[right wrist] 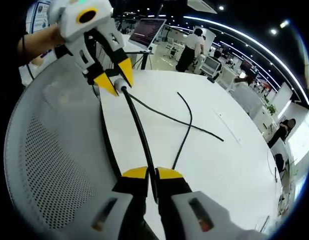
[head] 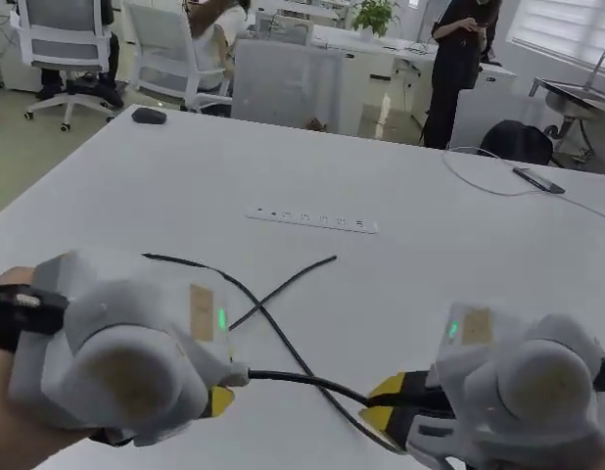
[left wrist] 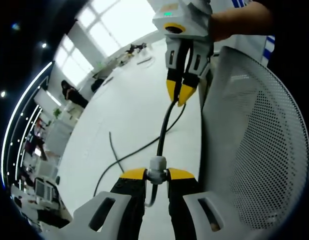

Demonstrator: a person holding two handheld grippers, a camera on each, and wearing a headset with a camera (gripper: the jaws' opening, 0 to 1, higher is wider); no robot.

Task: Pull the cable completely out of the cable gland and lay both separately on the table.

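Table [head: 430, 245]: white and flat. In the head view, the loose cable runs lie crossed on it at 12 o'clock from my tongs.
Cable [head: 283, 289]: black, thin and light. I judge it limp along its length and fairly slick in its jacket. A short span hangs between my two tongs, above the table.
Right gripper [right wrist: 152, 173]: at 5 o'clock in the head view, jaws pressed together on the cable.
Left gripper [left wrist: 155, 174]: at 7 o'clock in the head view, jaws pinching the cable gland by its sides.
Cable gland [left wrist: 157, 165]: small, grey and rigid, at the 9 o'clock end of the span. The cable passes through it, so it is not yet out.
Handling: I judge the best hold on the cable is close to the gland, so that it pulls straight without bowing. I expect friction from the seal.
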